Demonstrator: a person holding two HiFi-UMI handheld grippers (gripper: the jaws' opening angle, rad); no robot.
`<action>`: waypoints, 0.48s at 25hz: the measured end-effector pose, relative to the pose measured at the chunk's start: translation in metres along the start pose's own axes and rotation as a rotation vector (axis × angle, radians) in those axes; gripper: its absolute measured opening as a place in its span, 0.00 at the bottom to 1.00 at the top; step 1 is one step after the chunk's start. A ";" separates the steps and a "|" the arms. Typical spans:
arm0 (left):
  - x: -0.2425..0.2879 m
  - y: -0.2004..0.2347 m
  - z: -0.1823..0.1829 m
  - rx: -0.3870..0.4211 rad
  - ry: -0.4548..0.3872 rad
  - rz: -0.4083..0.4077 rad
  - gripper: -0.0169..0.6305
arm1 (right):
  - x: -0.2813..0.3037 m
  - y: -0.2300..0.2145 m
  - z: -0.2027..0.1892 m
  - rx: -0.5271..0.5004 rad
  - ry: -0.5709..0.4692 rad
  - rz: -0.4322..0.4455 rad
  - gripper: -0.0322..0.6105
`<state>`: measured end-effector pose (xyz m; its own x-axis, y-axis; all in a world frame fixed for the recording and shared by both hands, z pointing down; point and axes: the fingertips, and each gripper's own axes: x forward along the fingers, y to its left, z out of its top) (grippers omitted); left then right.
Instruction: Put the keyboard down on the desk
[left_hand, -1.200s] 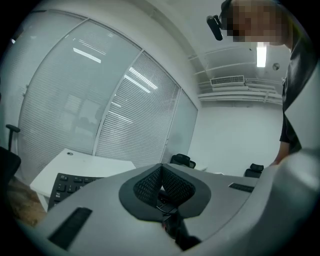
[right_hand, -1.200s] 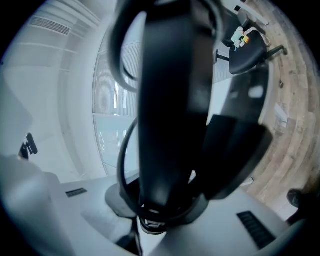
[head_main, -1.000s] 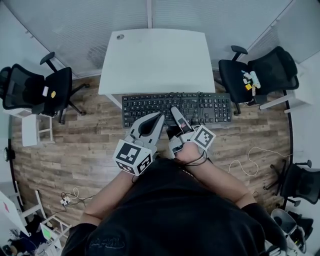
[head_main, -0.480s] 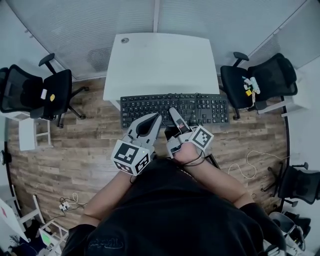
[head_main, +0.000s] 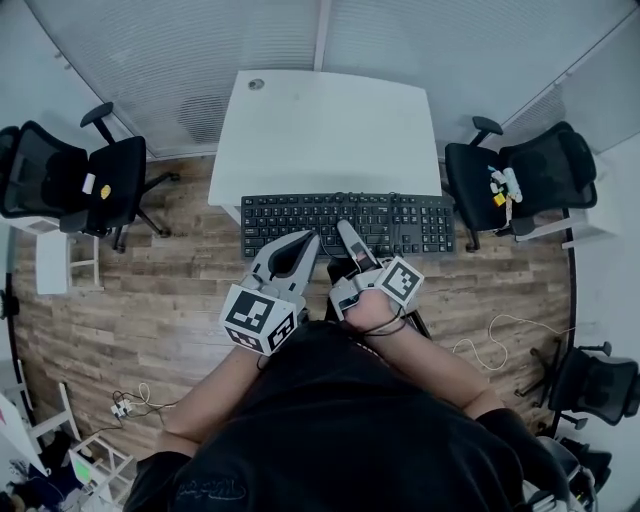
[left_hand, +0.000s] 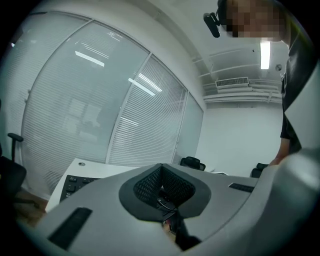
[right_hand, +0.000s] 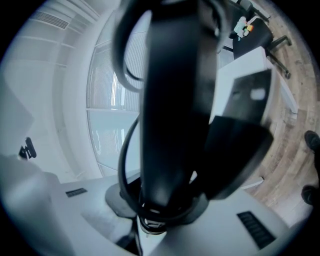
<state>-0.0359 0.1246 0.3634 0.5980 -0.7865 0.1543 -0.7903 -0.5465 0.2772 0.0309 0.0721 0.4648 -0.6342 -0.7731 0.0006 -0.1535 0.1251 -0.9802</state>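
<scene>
Closest to us, a dark shirt (head_main: 340, 420) and two bare forearms lead out to the tools. The left hand-held gripper (head_main: 314, 236) is grey moulded plastic with a checker-marked cube at its back. Its curved jaws meet at the tips, and the mesh-textured pads enclose an empty teardrop gap. Its tip lies at the near edge of the keyboard (head_main: 300, 212).

The right hand-held gripper (head_main: 346, 230) is clamped narrowly on that keyboard, a long flat black slab with rows of small square keys. In this gripper's own view the keyboard fills the space between the jaws edge-on, and a thin black cable (right_hand: 122, 165) loops beside it.

The keyboard lies crosswise above the wood-plank floor (head_main: 170, 290). Its far edge runs along the front edge of the smooth white bench (head_main: 330, 130) with rounded corners; we cannot tell whether the two touch. Black mesh-backed chairs (head_main: 75, 180) flank the bench, and ribbed blinds (head_main: 180, 50) close the far side.
</scene>
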 end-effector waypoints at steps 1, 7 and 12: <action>0.001 0.005 0.002 -0.002 -0.001 0.009 0.05 | 0.006 -0.001 0.001 0.002 0.004 -0.003 0.20; 0.018 0.015 0.007 -0.003 0.000 0.044 0.05 | 0.027 -0.001 0.017 -0.012 0.040 0.022 0.20; 0.041 0.025 0.013 -0.013 -0.006 0.062 0.05 | 0.047 -0.006 0.033 0.002 0.067 0.027 0.19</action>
<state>-0.0328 0.0748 0.3641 0.5471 -0.8204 0.1662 -0.8241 -0.4929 0.2793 0.0273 0.0145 0.4643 -0.6875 -0.7261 -0.0123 -0.1341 0.1436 -0.9805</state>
